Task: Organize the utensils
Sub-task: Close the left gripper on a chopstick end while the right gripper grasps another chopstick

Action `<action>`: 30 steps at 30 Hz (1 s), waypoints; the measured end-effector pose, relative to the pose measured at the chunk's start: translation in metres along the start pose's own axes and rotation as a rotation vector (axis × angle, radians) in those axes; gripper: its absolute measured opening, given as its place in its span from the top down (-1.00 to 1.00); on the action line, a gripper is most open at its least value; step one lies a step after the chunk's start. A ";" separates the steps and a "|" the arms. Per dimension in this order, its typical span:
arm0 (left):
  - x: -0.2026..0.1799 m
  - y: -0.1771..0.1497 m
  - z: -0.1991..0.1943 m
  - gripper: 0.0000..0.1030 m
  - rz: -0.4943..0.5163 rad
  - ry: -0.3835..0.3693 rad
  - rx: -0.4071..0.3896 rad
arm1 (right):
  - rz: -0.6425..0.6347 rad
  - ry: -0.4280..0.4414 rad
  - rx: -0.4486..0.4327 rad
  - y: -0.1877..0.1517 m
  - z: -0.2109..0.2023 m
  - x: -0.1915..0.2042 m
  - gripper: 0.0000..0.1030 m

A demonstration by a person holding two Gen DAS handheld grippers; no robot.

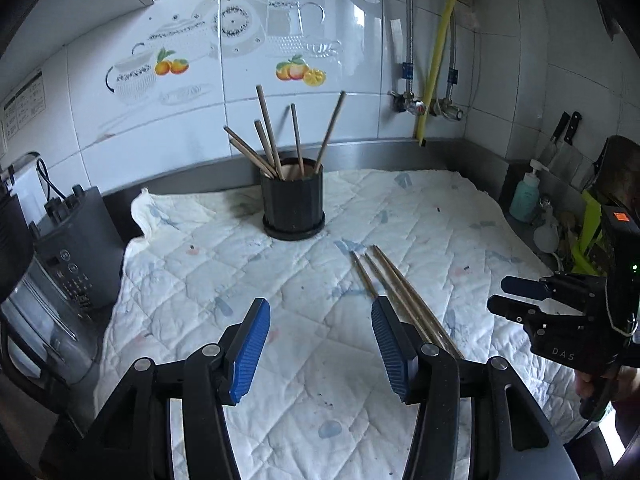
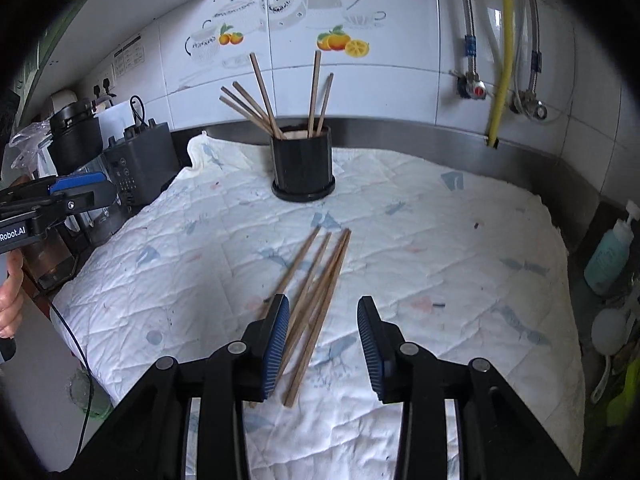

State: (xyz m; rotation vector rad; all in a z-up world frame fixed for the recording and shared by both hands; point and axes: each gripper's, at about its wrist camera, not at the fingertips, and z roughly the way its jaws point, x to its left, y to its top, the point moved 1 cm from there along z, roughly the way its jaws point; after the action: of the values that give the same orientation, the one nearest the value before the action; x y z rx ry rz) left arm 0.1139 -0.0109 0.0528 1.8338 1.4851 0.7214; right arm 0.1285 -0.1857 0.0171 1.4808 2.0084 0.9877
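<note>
Home kitchen: tiled wall (image 1: 304, 40), knives (image 1: 568, 128), probably blender (image 2: 76, 136).

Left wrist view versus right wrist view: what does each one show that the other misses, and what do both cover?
Only the left wrist view shows the knives on the far right wall and the right gripper from the side, jaws apart.

Only the right wrist view shows the wall sockets, the near ends of the loose chopsticks, and the left gripper from the side.

Both show the black holder with chopsticks standing in it, the quilted cloth, the yellow hose and the soap bottle.
</note>
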 end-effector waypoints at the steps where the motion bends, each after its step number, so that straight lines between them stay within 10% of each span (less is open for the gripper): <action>1: -0.004 -0.006 0.004 -0.10 -0.003 -0.005 0.013 | 0.007 -0.001 0.009 -0.007 0.001 0.000 0.24; 18: -0.080 -0.087 0.084 -0.09 0.025 -0.140 0.231 | 0.071 0.033 0.062 -0.064 0.021 0.011 0.37; 30: -0.094 -0.099 0.119 0.06 0.037 -0.111 0.236 | 0.042 0.037 0.054 -0.070 0.025 0.014 0.47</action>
State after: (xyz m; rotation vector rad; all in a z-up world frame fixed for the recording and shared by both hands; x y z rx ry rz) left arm 0.1250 -0.1074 -0.0996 2.0457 1.5194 0.4683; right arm 0.0983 -0.1775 -0.0519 1.5496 2.0522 0.9919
